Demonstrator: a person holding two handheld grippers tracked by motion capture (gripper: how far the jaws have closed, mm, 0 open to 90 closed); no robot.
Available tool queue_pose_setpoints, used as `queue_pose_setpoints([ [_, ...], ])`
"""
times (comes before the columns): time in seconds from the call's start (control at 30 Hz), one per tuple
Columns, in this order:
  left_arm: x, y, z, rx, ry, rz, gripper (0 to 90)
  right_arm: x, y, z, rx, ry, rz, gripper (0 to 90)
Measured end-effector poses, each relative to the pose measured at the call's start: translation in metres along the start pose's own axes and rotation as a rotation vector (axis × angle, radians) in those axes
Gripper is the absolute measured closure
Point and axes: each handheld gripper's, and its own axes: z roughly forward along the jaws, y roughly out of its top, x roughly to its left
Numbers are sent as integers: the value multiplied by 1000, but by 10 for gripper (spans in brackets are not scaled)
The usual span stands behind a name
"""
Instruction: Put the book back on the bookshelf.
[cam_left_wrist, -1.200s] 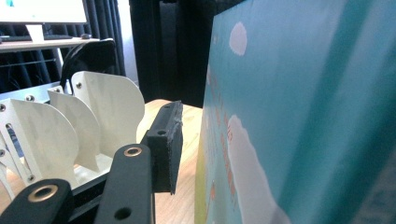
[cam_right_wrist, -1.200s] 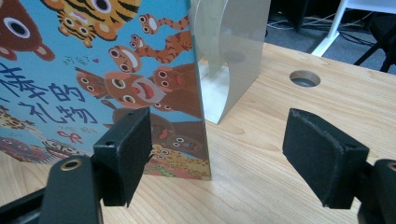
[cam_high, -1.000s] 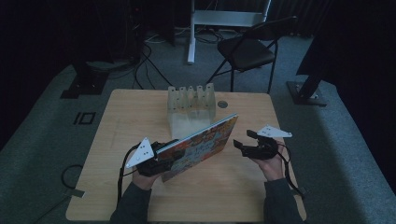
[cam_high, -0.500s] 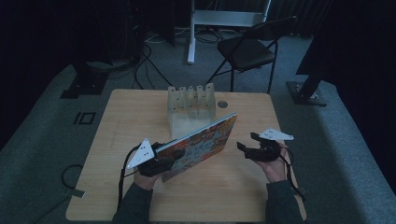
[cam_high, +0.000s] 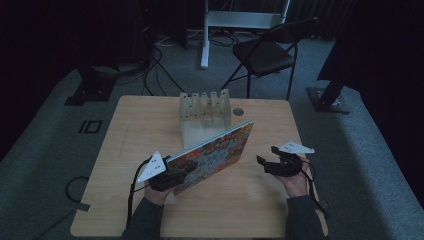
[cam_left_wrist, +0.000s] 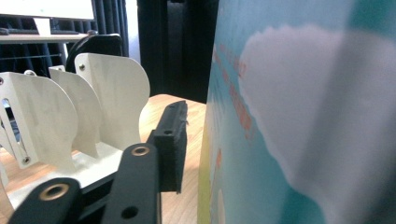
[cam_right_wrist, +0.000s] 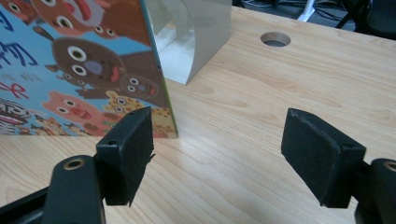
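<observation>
**Picture book held on edge beside the white rack**

At centre frame of the high view, the left gripper (cam_high: 176, 176) is clamped on the lower left end of a picture book (cam_high: 212, 155), which stands tilted on the tabletop (cam_high: 130, 125) just before the white divider rack (cam_high: 205, 112). Right of centre, the right gripper (cam_high: 267, 161) rests with jaws wide apart, holding nothing, near the book's corner
</observation>
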Motion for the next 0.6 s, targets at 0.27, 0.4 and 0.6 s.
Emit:
queue_pose_setpoints([
  [0.27,-2,-4,1,1,7,-5,621,-9,-14,-1,23,-14,20,280],
  [0.4,-3,-7,3,26,23,1,655,-17,-24,-3,39,-29,44,281],
  [0.6,-5,-11,4,25,28,-1,660,-25,-35,-2,59,-47,70,281],
])
